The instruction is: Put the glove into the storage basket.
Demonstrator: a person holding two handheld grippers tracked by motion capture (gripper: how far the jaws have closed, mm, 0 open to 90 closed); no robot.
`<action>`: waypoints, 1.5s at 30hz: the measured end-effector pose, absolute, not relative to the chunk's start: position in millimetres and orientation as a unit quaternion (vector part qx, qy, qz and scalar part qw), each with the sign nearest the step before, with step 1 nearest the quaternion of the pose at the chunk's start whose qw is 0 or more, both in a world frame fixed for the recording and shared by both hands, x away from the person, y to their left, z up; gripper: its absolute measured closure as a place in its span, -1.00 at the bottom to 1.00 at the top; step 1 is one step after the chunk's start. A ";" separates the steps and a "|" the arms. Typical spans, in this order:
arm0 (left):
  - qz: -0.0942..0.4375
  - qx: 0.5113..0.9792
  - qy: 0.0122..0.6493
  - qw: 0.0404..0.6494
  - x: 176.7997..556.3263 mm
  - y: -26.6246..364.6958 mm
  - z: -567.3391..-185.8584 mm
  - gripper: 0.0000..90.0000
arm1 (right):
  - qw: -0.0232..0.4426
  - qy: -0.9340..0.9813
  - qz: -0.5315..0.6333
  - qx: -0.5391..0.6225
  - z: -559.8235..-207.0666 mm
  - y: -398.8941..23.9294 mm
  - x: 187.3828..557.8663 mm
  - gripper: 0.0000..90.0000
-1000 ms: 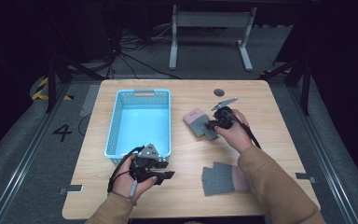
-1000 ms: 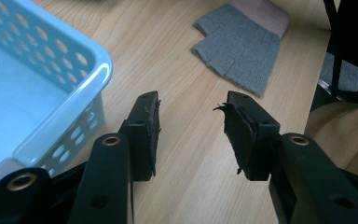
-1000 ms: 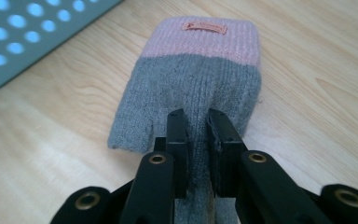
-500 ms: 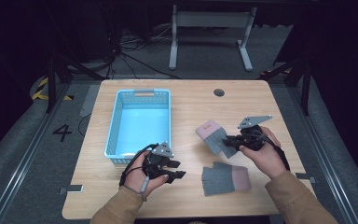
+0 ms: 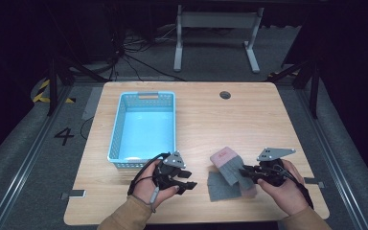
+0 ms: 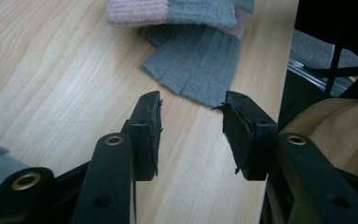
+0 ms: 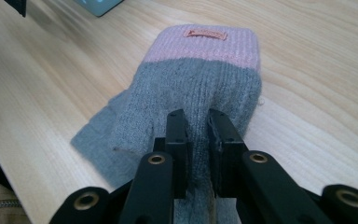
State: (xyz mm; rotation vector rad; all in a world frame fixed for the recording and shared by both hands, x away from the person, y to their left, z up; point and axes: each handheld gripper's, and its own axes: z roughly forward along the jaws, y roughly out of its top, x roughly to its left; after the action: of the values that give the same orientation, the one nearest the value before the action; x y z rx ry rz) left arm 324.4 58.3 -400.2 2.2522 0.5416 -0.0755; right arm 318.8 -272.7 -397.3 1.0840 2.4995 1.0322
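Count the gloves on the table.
2. One glove, grey with a pink cuff, is pinched in the right gripper. The other glove lies flat partly beneath it, ahead of the left gripper.

Dark room; grey carpeted floor (image 5: 211, 62); white metal stand (image 5: 215, 21); floor cables (image 5: 134, 57); yellow-black tape (image 5: 43, 91).

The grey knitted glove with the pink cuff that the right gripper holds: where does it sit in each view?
High view: grey knitted glove with pink cuff, lower right of centre, lying over a second grey glove.
Left gripper view: top centre, beyond the open left gripper.
Right gripper view: centre, pinched by the right gripper.
Shared landmark: the pale wooden table.
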 end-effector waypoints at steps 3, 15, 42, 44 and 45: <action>-0.030 0.892 0.216 0.396 318.0 56.4 -401.2 0.29 | 0.110 0.854 0.349 0.369 -399.7 -271.1 311.0 0.79; -0.030 0.893 0.224 0.389 314.9 56.9 -405.3 0.29 | 0.108 0.863 0.306 0.387 -414.2 -261.0 310.3 0.76; -0.048 0.906 0.194 0.374 306.3 21.9 -419.9 0.38 | 0.131 0.834 0.342 0.412 -400.0 -289.2 323.6 0.58; -0.048 0.904 0.192 0.378 306.5 21.5 -419.6 0.39 | 0.131 0.834 0.344 0.411 -399.7 -289.5 325.1 0.57; -0.049 0.904 0.192 0.379 306.3 20.9 -419.3 0.39 | 0.130 0.835 0.344 0.408 -399.4 -289.6 326.0 0.57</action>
State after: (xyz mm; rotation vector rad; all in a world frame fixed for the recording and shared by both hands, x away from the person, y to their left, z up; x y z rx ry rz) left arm 306.3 20.9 -419.3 2.3100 0.4914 -0.1241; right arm 326.0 -289.6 -399.4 1.1858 2.4274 1.0006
